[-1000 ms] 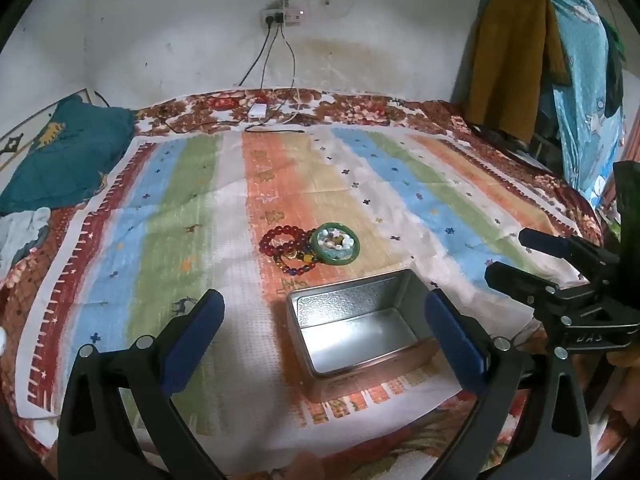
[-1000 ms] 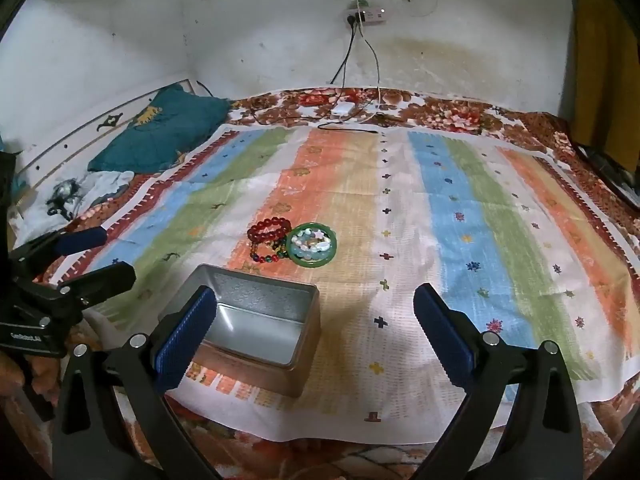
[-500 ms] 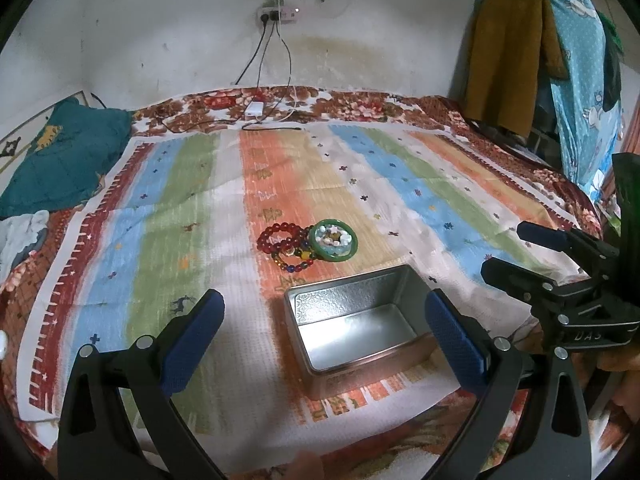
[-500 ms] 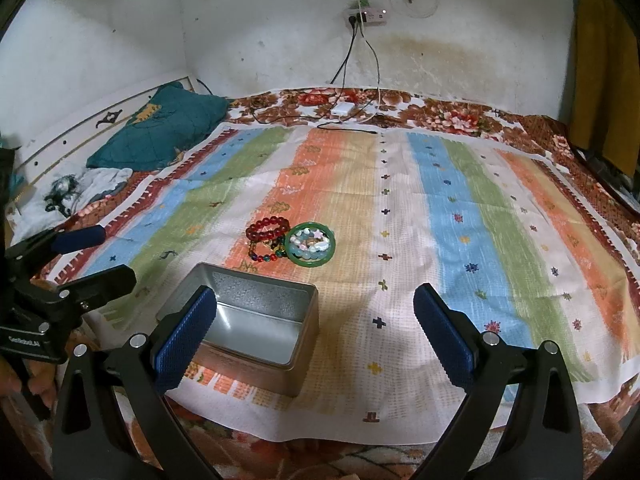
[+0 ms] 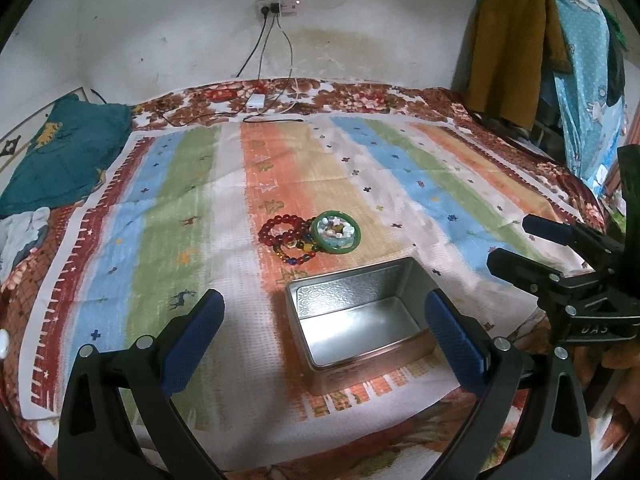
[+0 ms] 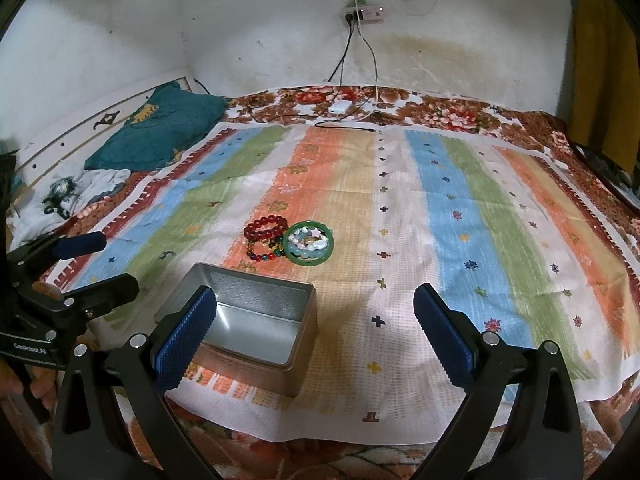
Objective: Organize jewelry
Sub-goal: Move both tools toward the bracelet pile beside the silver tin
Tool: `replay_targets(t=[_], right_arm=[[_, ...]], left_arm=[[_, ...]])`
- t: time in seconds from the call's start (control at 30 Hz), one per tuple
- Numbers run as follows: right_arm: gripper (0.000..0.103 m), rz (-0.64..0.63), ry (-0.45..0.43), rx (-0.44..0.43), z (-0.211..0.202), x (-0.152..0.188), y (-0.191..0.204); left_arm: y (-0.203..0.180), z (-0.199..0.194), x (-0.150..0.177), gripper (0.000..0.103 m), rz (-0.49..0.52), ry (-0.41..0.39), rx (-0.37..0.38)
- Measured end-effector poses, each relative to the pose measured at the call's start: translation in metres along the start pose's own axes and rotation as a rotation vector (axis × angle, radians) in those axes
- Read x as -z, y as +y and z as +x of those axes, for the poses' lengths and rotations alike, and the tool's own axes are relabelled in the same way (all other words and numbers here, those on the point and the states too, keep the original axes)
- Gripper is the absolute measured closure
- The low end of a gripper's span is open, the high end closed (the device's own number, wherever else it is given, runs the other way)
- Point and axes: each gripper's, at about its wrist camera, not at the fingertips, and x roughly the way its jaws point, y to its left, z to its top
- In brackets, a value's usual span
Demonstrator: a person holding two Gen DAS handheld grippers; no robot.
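Note:
An open, empty metal tin [image 5: 358, 314] [image 6: 256, 314] sits near the front edge of the striped cloth. Just beyond it lies a cluster of bracelets: a red bead bracelet [image 5: 278, 229] [image 6: 265, 227], a multicoloured bead bracelet [image 5: 296, 254] [image 6: 262, 255] and a green bangle [image 5: 337, 237] [image 6: 309, 243] with pale beads inside it. My left gripper [image 5: 324, 336] hovers open above the tin's near side. My right gripper [image 6: 316, 332] is open too, its left finger over the tin. Each gripper shows at the edge of the other's view, the right gripper [image 5: 532, 248] and the left gripper [image 6: 100, 264].
The striped cloth [image 5: 168, 208] lies on a floral bedspread [image 6: 452, 114]. A teal pillow [image 6: 160, 132] and white clothes [image 6: 100, 184] lie at the left. Cables and a charger [image 6: 340, 106] lie by the far wall. Clothes [image 5: 516, 44] hang at the right.
Both views have shifted slightly; the tin and bracelets sit a little higher in the left wrist view. Both grippers stay open and nothing has been picked up.

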Motion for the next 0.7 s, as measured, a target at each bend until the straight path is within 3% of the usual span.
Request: replay_targets(t=[0.7], right_arm=[[0.004,0.036,0.074,-0.009,0.018,-0.005,-0.005]], left_arm=[[0.009,0.016,-0.003,0.005,-0.038,0.073,-0.026]])
